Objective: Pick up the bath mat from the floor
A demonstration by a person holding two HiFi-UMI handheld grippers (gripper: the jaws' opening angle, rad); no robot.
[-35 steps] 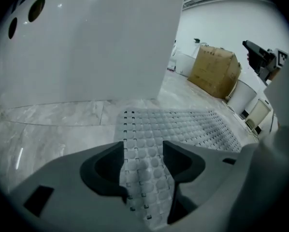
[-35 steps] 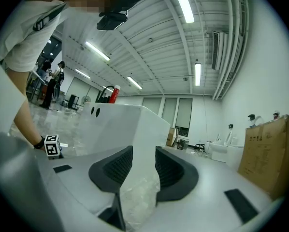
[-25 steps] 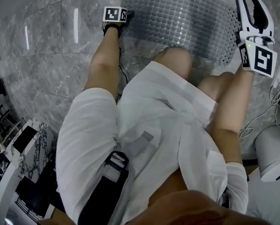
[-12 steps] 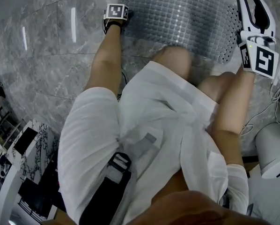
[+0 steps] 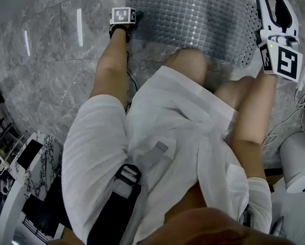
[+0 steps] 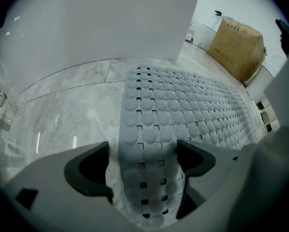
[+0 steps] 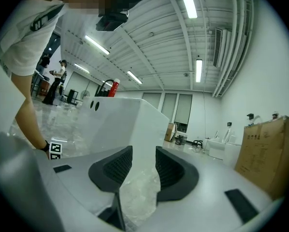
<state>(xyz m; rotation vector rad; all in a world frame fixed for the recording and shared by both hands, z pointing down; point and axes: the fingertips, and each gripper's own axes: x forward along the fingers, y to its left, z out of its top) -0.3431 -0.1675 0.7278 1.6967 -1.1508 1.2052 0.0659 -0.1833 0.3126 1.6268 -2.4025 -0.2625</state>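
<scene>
i see my left gripper low over the grey marble floor, with its jaws opening. the near end of the bath mat lies between them, and the dark pads stand clear of it on both sides, so nothing is gripped. the mat is grey and covered in round bumps and small square holes. it lies flat on the floor and stretches away ahead of this gripper and off to its right, towards a cardboard box far beyond.

my right gripper is held up off the floor, just past the mat's far right edge, and faces out across the room. its ribbed jaws stand a narrow gap apart and hold nothing. straight ahead of them is a white tub.

in the head view, the person's white shirt and bare knees fill the middle, between the two grippers.
</scene>
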